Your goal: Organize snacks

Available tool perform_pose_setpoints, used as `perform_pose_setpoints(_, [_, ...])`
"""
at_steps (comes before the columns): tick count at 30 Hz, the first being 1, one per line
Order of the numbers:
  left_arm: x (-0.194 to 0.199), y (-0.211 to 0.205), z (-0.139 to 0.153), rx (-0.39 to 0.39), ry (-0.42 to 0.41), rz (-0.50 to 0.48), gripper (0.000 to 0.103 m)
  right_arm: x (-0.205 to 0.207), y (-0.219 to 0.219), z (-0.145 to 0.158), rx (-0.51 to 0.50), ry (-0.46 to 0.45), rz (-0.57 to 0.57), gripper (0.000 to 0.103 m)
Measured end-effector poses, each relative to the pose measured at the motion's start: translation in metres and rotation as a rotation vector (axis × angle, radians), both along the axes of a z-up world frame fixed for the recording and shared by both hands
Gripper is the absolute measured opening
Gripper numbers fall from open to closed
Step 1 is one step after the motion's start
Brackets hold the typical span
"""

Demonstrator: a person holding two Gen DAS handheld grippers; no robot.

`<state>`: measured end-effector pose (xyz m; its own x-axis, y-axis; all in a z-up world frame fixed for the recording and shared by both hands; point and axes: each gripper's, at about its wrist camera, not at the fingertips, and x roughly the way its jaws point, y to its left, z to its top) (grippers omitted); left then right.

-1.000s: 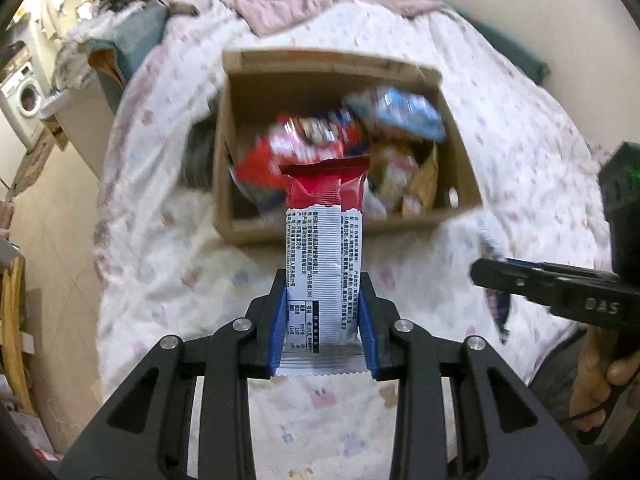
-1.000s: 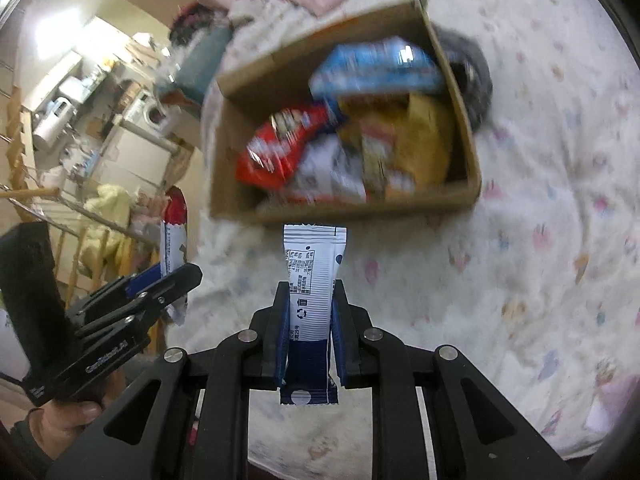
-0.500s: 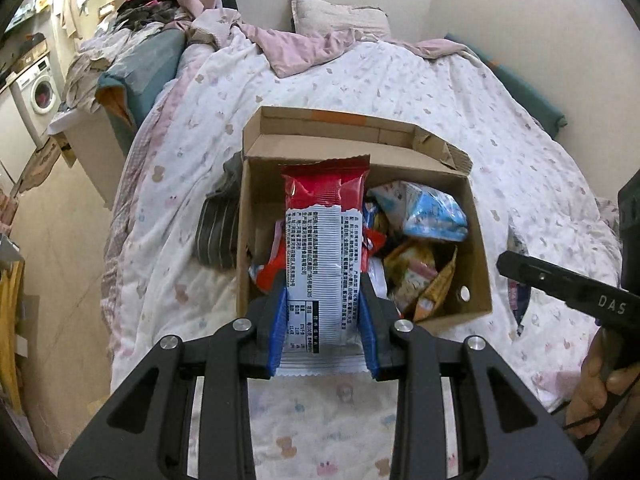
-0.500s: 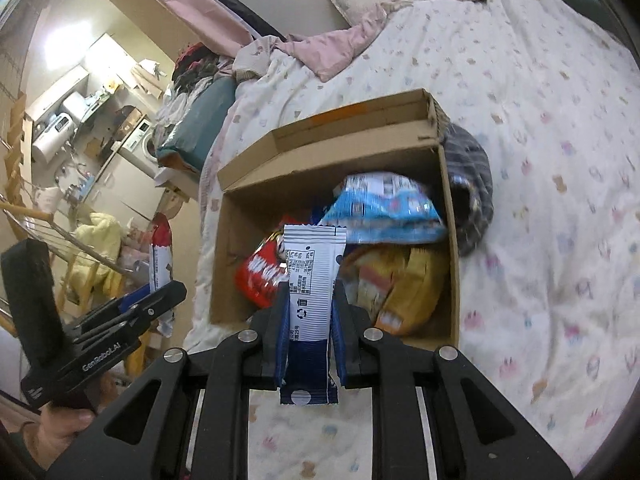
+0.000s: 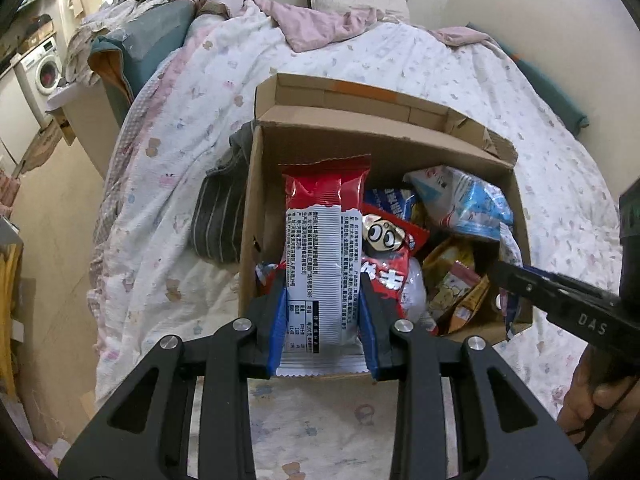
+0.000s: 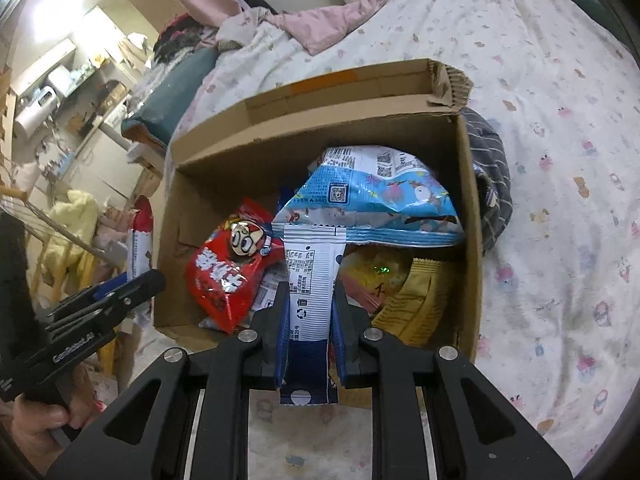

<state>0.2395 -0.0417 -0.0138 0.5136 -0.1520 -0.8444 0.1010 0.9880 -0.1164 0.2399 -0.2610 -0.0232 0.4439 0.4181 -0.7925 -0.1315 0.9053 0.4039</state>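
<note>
**Op:** L gripper (image 5: 323,312) first. My jaws are pinched on a red-topped, white-backed foil snack bar wrapper (image 5: 325,240), clamped low on its printed back panel, crimped bottom edge sticking out below the fingers. It stands upright, red end pointing away from me, hanging over the near-left part of the open brown cardboard box (image 5: 384,140).

**Obs:** And the R side?

**Op:** R gripper (image 6: 307,328) is clamped on a narrow white-and-navy snack sachet (image 6: 312,276), also upright, navy end down between the blue pads, white printed end up. It sits over the near wall of the same box (image 6: 320,120), roughly mid-width.

**Obs:** What's inside the box?

**Op:** Several packs already. A red glossy noodle-snack bag w/ a cartoon face (image 6: 232,268) lies left-centre, tilted. A light-blue and white crinkly bag (image 6: 380,196) sits toward the back right, above the rest. Under it, yellow-orange snack packets (image 6: 416,296) lean against the right wall. More wrappers underneath, can't tell which.

**Obs:** Where's the box itself?

**Op:** On a bed w/ a white small-print quilt (image 6: 560,160), far flap standing up. A dark grey striped cloth (image 5: 220,216) lies bunched against the box's outer side, touching it. Pink blanket (image 5: 320,28) and a pillow at the head end.

**Obs:** Do the grippers see each other?

**Op:** Yes. From the L cam the R one comes in at the right edge, over the box's near-right corner; from the R cam the L one is outside the box's left wall, the red-topped bar visible in it. The two are apart, not touching.
</note>
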Motion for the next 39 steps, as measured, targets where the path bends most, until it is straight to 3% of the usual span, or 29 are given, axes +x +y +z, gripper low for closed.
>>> perform_pose_setpoints(6, [-0.002, -0.005, 0.003, 0.031, -0.028, -0.018, 0.028, 0.003, 0.003, -0.002, -0.008, -0.001, 0.007, 0.019])
perform_pose_setpoints(10, [0.001, -0.007, 0.003, 0.0, -0.013, -0.018, 0.028, 0.003, 0.005, -0.005, -0.009, 0.007, 0.01, 0.019])
perform_pose_setpoints(18, [0.002, -0.008, 0.002, 0.011, -0.012, -0.012, 0.028, 0.004, 0.007, -0.008, 0.002, 0.012, 0.018, 0.02])
perform_pose_setpoints(20, [0.002, -0.008, 0.001, 0.01, 0.002, -0.009, 0.036, 0.004, 0.005, -0.009, 0.03, 0.021, 0.023, 0.022])
perform_pose_setpoints(22, [0.0, -0.007, 0.004, 0.018, -0.003, 0.004, 0.067, 0.003, 0.006, -0.009, 0.059, 0.025, 0.034, 0.023])
perform_pose_setpoints(24, [-0.004, -0.006, 0.011, 0.011, -0.037, 0.018, 0.08, 0.002, 0.007, -0.006, 0.056, 0.007, 0.028, 0.024])
perform_pose_setpoints(25, [-0.006, -0.005, 0.015, 0.007, -0.055, 0.02, 0.081, 0.001, 0.008, -0.005, 0.053, 0.0, 0.029, 0.025])
perform_pose_setpoints(26, [-0.007, -0.005, 0.017, 0.005, -0.066, 0.019, 0.081, 0.001, 0.008, -0.003, 0.051, -0.008, 0.029, 0.026])
perform_pose_setpoints(27, [-0.007, -0.004, 0.019, 0.005, -0.069, 0.019, 0.081, 0.001, 0.007, -0.001, 0.049, -0.014, 0.026, 0.035])
perform_pose_setpoints(28, [-0.007, -0.003, 0.02, 0.008, -0.07, 0.025, 0.081, 0.0, 0.006, 0.001, 0.053, -0.024, 0.022, 0.055])
perform_pose_setpoints(30, [-0.007, 0.0, 0.021, 0.015, -0.067, 0.053, 0.081, -0.003, 0.003, 0.006, 0.08, -0.048, 0.014, 0.071])
perform_pose_setpoints(33, [-0.01, 0.006, 0.025, -0.011, -0.073, 0.077, 0.081, -0.011, -0.001, 0.015, 0.076, -0.083, 0.002, 0.073])
perform_pose_setpoints(37, [-0.027, 0.008, 0.038, -0.012, -0.129, 0.077, 0.082, -0.028, -0.001, 0.033, 0.039, -0.151, -0.009, 0.088])
perform_pose_setpoints(38, [-0.031, 0.009, 0.042, -0.018, -0.141, 0.074, 0.084, -0.034, -0.001, 0.039, 0.033, -0.174, -0.014, 0.088])
perform_pose_setpoints(39, [-0.037, 0.009, 0.046, -0.017, -0.156, 0.071, 0.097, -0.039, -0.002, 0.043, 0.038, -0.186, -0.017, 0.089])
